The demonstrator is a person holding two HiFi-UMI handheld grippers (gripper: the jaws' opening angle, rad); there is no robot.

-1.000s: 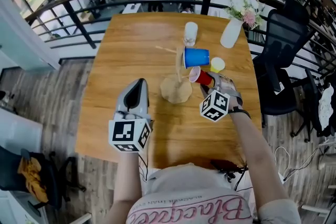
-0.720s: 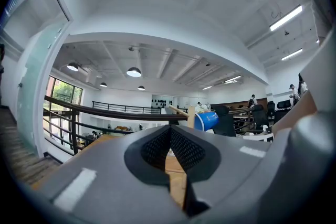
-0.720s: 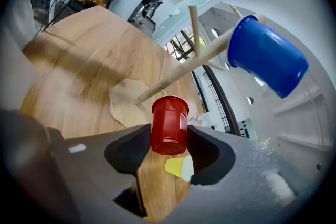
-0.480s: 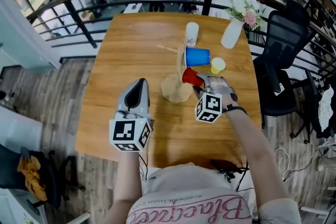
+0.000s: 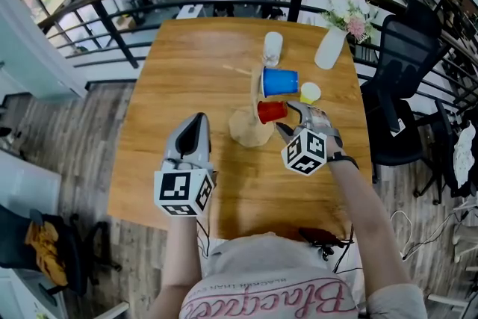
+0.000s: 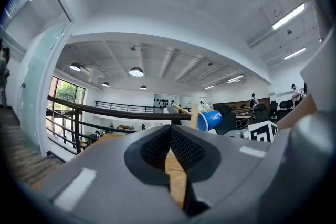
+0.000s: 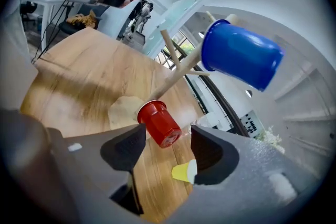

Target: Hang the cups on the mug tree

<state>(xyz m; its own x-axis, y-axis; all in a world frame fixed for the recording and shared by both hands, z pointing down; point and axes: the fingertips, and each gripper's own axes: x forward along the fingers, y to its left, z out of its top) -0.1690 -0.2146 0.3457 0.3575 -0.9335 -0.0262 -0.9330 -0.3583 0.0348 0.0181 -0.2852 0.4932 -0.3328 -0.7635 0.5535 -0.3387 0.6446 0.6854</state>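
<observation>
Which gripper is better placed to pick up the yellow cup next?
Right. The right gripper has just been opening its jaws, clear of the hung red cup between them, and sits next to the yellow cup; the left gripper, shut, is on the mug tree's far side.

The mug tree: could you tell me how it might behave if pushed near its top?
The mug tree probably tips readily: thin post, small round base, with the blue cup and red cup both hanging on one side. It looks like light wood, so it may also slide on the smooth table.
</observation>
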